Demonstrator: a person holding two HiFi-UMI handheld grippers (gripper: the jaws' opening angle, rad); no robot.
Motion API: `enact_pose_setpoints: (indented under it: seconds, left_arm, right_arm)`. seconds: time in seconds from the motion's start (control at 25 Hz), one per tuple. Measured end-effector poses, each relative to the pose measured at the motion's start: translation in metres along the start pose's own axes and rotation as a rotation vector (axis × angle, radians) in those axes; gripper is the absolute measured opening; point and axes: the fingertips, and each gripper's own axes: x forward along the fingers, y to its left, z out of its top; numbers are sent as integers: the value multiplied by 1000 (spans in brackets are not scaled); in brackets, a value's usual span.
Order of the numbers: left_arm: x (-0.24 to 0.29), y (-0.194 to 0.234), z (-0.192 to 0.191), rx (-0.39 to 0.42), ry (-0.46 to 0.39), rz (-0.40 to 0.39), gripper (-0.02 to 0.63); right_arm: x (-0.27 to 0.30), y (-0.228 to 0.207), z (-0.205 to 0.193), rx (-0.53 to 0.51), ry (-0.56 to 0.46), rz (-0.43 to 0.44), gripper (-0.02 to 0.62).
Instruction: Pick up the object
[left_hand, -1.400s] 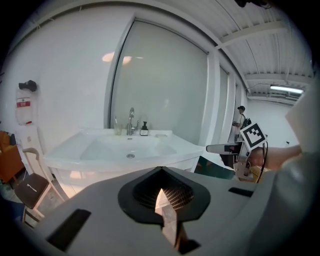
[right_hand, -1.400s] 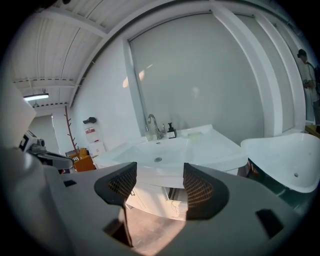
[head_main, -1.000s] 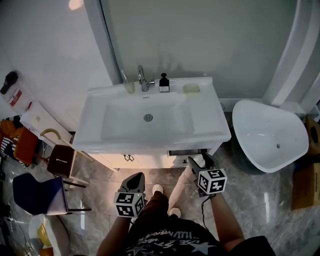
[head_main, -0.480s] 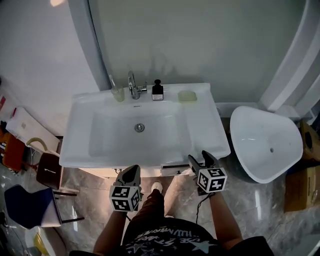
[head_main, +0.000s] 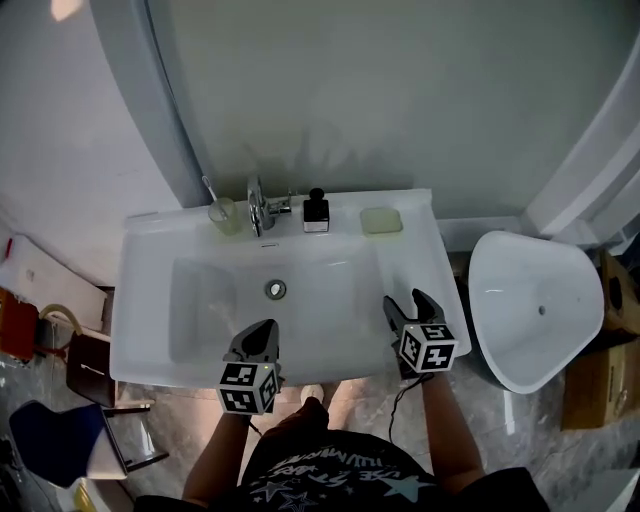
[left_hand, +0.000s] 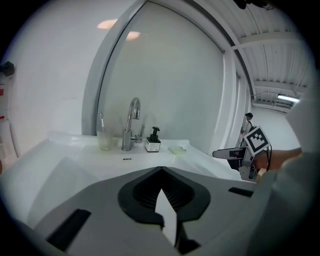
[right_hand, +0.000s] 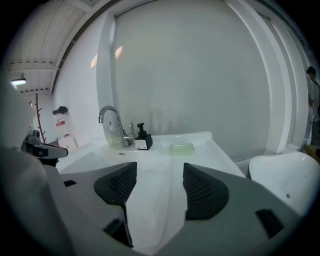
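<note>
A white sink (head_main: 410, 250) carries a pale green soap bar (head_main: 381, 221), a black pump bottle (head_main: 316, 212), a chrome faucet (head_main: 258, 205) and a cup holding a toothbrush (head_main: 222, 214) along its back ledge. My left gripper (head_main: 264, 334) hovers over the basin's front edge with its jaws together and nothing in them. My right gripper (head_main: 408, 303) hangs open over the sink's right front. In the right gripper view the soap bar (right_hand: 181, 148) lies ahead, beyond the right gripper (right_hand: 160, 167). The left gripper (left_hand: 161, 169) faces the pump bottle (left_hand: 153, 142).
A white tub-like basin (head_main: 540, 305) stands on the floor at the right, with a cardboard box (head_main: 600, 370) beyond it. A brown stool (head_main: 85, 352) and a blue chair (head_main: 50, 440) stand at the left. A grey wall panel rises behind the sink.
The view has closed in on the sink. Both grippers moved forward from over the floor to above the sink's front edge. Their jaw states look unchanged.
</note>
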Motion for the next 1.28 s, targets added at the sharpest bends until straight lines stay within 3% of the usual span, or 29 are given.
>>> enact_pose_setpoints:
  seconds: [0.44, 0.84, 1.28]
  left_arm:
    - [80, 57, 43, -15, -1, -20, 15]
    - [119, 88, 46, -38, 15, -23, 15]
    - [130, 108, 35, -67, 47, -14, 15]
  right_arm:
    - [107, 0, 37, -101, 79, -19, 287]
    - [173, -3, 44, -172, 156, -35, 278]
    - [218, -15, 23, -217, 244, -70, 228]
